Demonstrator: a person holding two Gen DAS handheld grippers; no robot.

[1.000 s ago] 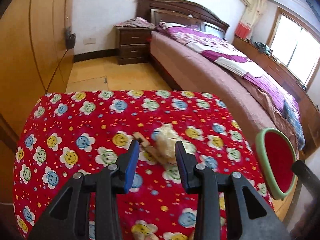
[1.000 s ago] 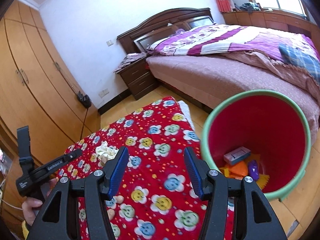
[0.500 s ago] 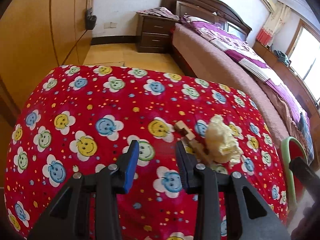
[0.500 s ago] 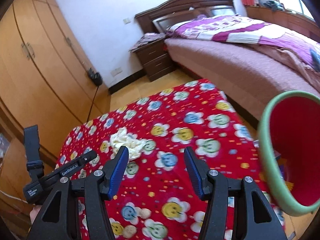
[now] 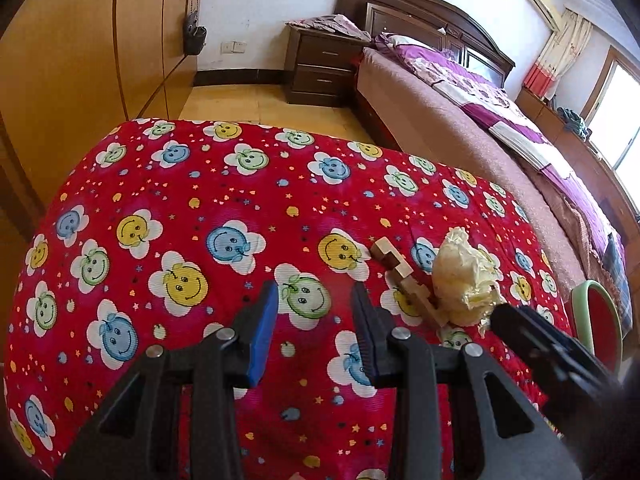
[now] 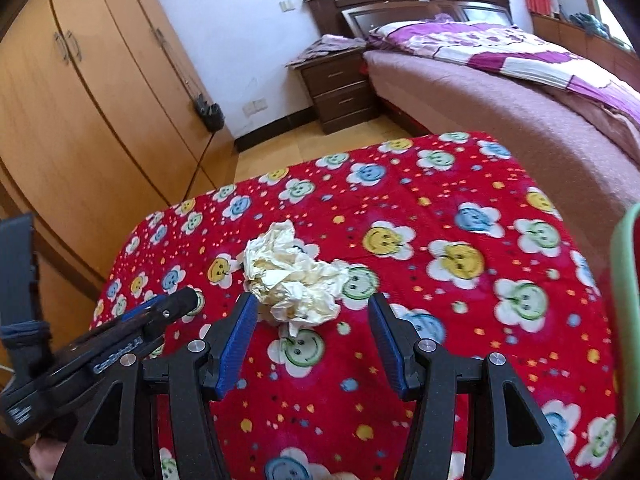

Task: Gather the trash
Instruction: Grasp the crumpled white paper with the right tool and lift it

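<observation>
Red cloth printed with smiling flowers covers the table, and on it lies a crumpled wad of cream paper, right in front of the right gripper. That gripper's blue-padded jaws stand apart with nothing between them, the wad just beyond the tips and closer to the left-hand pad. Over on the left wrist view, the same wad sits off to the right of the left gripper, and touching its near side is a small notched wooden piece, lying flat on the cloth. The left gripper's jaws are parted more narrowly, empty too, hovering over bare cloth with a green smiley under the gap. The right tool's black body pokes in at the lower right of that view, beside the wad. At the table's right edge, the red bin with a pale green rim shows only a sliver; its contents are hidden. Beyond the table stands a bed.
</observation>
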